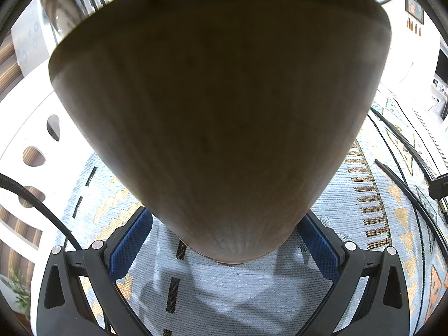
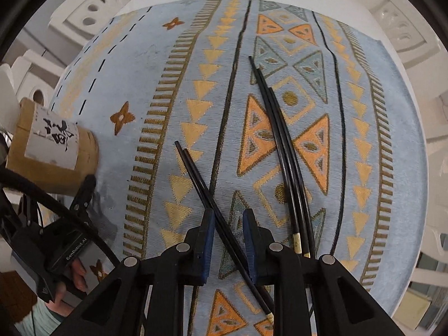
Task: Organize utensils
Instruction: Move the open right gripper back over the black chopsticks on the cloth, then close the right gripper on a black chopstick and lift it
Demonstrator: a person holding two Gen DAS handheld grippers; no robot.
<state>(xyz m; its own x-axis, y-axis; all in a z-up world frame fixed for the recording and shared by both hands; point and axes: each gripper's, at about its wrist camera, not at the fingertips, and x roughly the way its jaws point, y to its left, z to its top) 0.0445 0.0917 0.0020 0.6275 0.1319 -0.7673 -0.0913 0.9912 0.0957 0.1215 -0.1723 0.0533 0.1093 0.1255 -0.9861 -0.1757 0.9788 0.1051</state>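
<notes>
A brown cylindrical holder (image 1: 218, 112) fills the left wrist view, and my left gripper (image 1: 226, 221) is shut on its lower end with both blue pads against its sides. In the right wrist view the same holder (image 2: 53, 145), with a white label, is tilted at the left edge, one left finger (image 2: 84, 193) under it. My right gripper (image 2: 228, 238) points down at the cloth. A pair of black chopsticks (image 2: 196, 173) runs diagonally between its blue pads, with a gap still showing. Three more black chopsticks (image 2: 288, 151) lie just to the right.
A blue patterned tablecloth (image 2: 156, 64) covers a round white table (image 2: 361, 14). White chairs with teardrop holes (image 2: 92, 8) ring it. A black cable (image 2: 56, 204) and a person's hand (image 2: 75, 277) sit at the lower left. Loose chopsticks (image 1: 397, 173) show right of the holder.
</notes>
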